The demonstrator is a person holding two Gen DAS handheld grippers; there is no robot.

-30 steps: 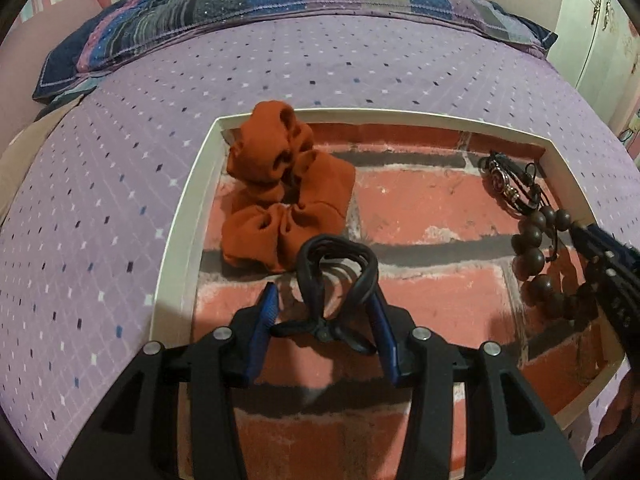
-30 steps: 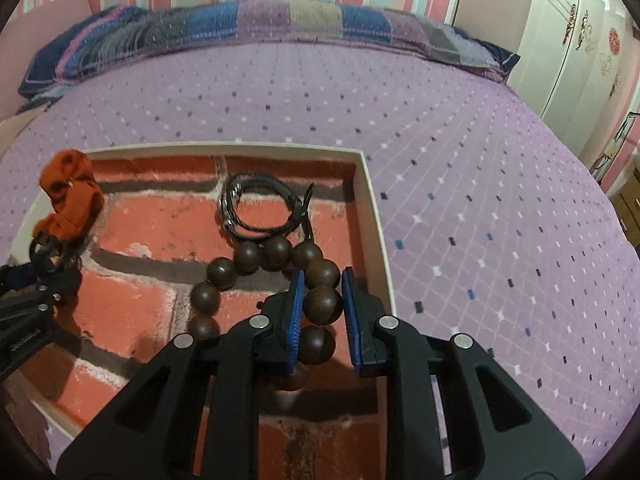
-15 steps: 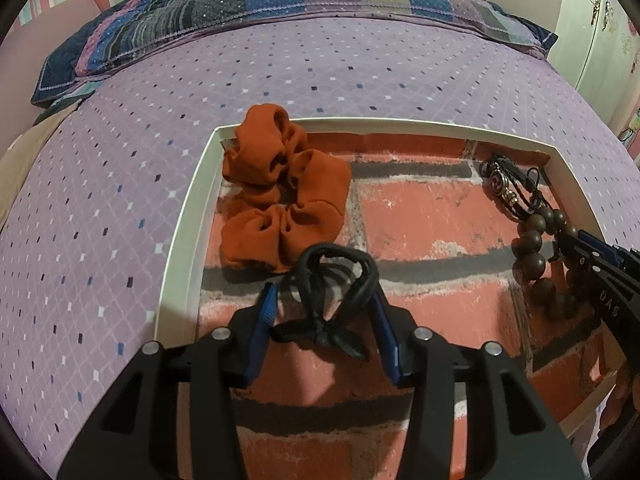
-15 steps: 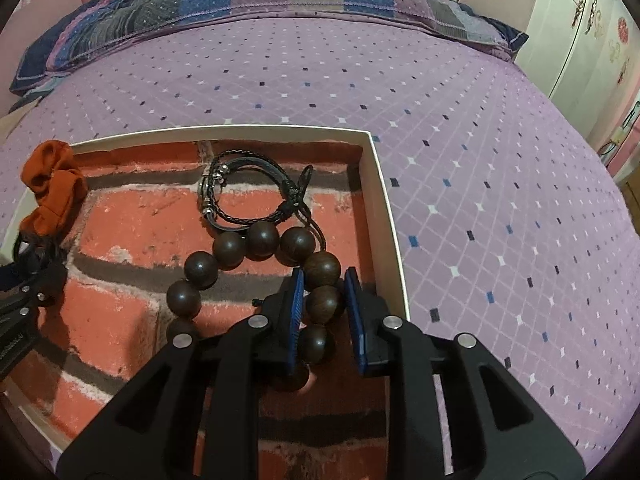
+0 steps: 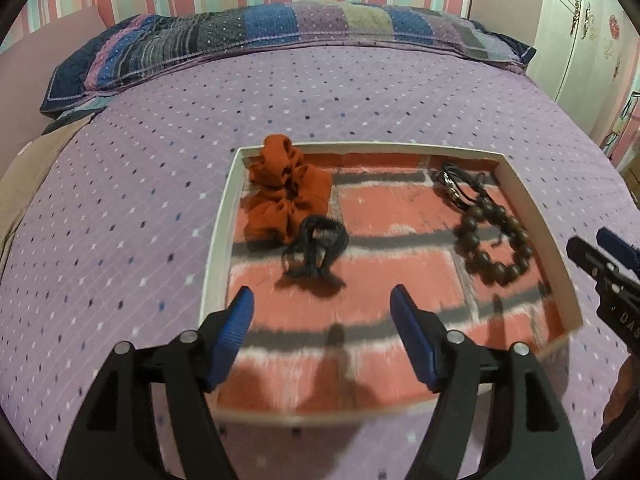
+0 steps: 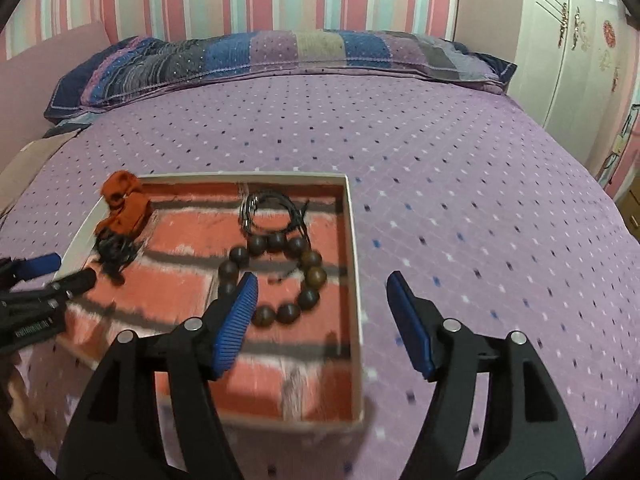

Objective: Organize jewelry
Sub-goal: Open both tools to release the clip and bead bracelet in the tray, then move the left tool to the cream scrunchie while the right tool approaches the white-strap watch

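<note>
A shallow white-rimmed tray point(image 5: 218, 236) point(image 6: 354, 240) with a brick-pattern floor lies on the bed. In it rest an orange scrunchie point(image 5: 282, 194) point(image 6: 124, 208), a black hair tie point(image 5: 316, 250) point(image 6: 114, 254), a black cord bracelet point(image 5: 460, 184) point(image 6: 272, 216) and a brown wooden bead bracelet point(image 5: 494, 248) point(image 6: 276, 278). My left gripper point(image 5: 322, 298) hangs above the tray's near part, its jaws opening, nothing between them. My right gripper point(image 6: 322, 284) is raised over the tray's right rim, jaws opening and empty, the bead bracelet lying below and beyond it.
The tray sits on a purple dotted bedspread point(image 5: 140, 184) point(image 6: 480, 200). A patchwork pillow point(image 5: 280, 36) point(image 6: 280, 54) lies at the far end under a striped wall. A white wardrobe point(image 6: 580, 40) stands at the right.
Both grippers let go and pulled up and back: the left released the black hair tie, the right released the bead bracelet. Both items now lie in the tray.
</note>
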